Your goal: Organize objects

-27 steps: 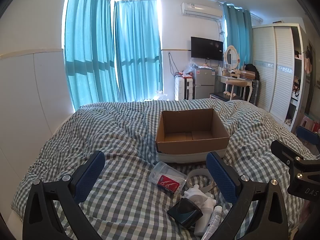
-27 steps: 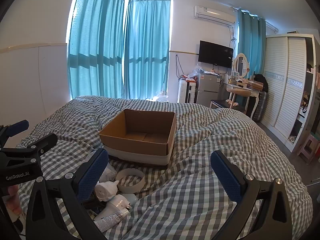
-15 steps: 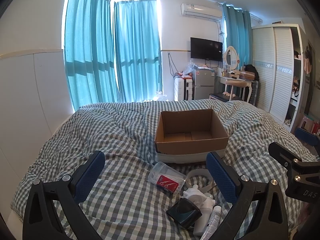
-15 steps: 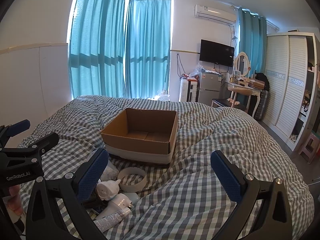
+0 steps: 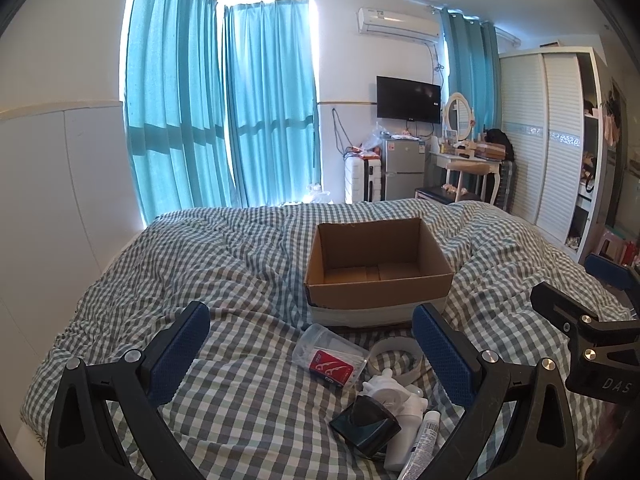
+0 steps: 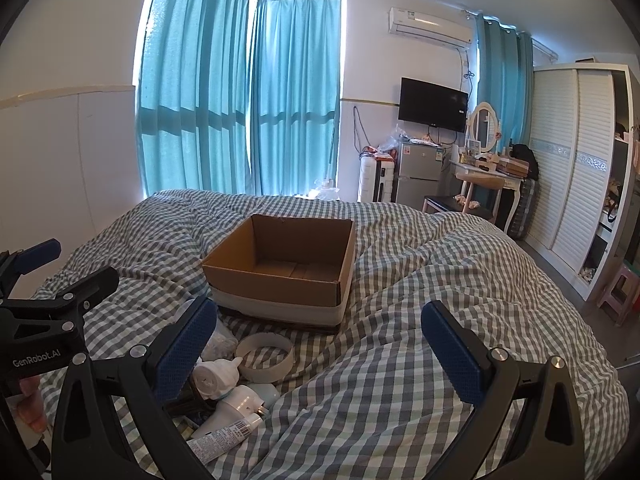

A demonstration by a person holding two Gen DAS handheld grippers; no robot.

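An empty open cardboard box [image 5: 378, 268] sits on the checked bedspread; it also shows in the right wrist view [image 6: 286, 268]. In front of it lies a pile: a clear tub with a red label [image 5: 330, 358], a white tape ring [image 5: 396, 354], a white figurine [image 5: 390, 390], a black case [image 5: 365, 424] and a white tube [image 5: 422, 446]. My left gripper [image 5: 310, 350] is open and empty above the pile. My right gripper [image 6: 320, 346] is open and empty, right of the pile, with the tape ring [image 6: 265, 362] and the tube [image 6: 224, 442] by its left finger.
The checked bedspread [image 5: 224, 272] covers the whole bed, rumpled and humped at the right [image 6: 460, 264]. A white wall panel [image 5: 60, 184] runs along the left. Teal curtains, a TV, a fridge, a dressing table and a wardrobe [image 6: 576, 168] stand beyond the bed.
Both grippers have drifted very slightly; the box and the pile lie as before. Both stay open.
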